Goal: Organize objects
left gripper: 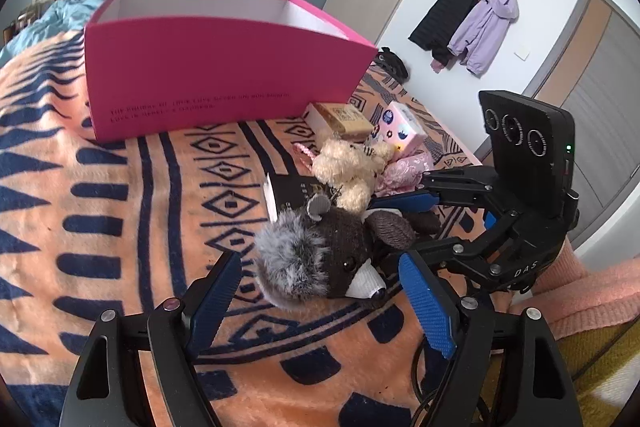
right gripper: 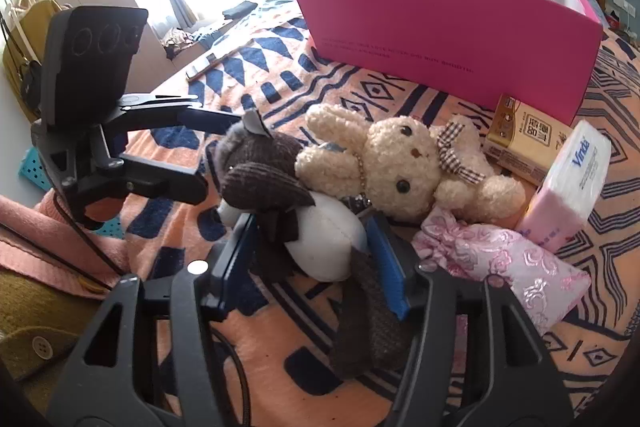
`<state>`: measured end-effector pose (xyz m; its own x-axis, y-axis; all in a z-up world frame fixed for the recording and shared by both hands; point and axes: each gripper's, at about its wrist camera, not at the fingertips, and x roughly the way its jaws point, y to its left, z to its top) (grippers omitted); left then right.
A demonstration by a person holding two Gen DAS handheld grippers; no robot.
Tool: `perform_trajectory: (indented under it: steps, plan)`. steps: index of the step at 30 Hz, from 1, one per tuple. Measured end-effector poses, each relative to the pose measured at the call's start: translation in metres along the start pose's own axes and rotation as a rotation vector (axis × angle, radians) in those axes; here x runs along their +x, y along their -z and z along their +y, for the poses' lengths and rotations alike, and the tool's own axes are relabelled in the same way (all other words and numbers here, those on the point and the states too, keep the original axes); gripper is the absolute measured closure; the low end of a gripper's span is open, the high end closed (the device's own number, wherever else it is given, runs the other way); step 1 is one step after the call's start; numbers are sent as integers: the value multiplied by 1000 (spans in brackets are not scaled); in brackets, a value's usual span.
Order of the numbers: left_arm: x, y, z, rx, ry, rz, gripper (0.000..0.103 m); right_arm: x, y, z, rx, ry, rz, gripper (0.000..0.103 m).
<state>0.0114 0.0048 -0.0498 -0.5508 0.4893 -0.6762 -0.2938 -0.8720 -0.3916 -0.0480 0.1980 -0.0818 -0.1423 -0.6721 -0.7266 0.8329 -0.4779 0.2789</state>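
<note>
Brown plush [left gripper: 340,259] flat, snout toward left claw [left gripper: 320,311].

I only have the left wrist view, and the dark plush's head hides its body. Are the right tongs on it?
Observer: Yes. The right tongs pinch the dark plush at its white belly, one pad on each side.
Operator: Is the bunny clear of it?
Observer: No. The bunny lies face up with one arm resting on the dark plush, so a lift may drag it.
</note>
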Motion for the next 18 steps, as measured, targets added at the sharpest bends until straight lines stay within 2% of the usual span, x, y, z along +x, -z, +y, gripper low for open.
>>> perform_trajectory:
  steps: [3,7,12,18]
  plan:
    - [7,2,-1,-8,20,12,31,2,-1,0,-9,23,5,54]
    - [13,2,-2,-24,-5,23,42,2,-2,2,-27,36,12,57]
    - [1,-1,-5,-20,-13,-5,44,-4,-3,6,-34,37,4,61]
    - [-25,-15,-14,12,-21,-71,44,-21,-9,17,-60,30,-52,63]
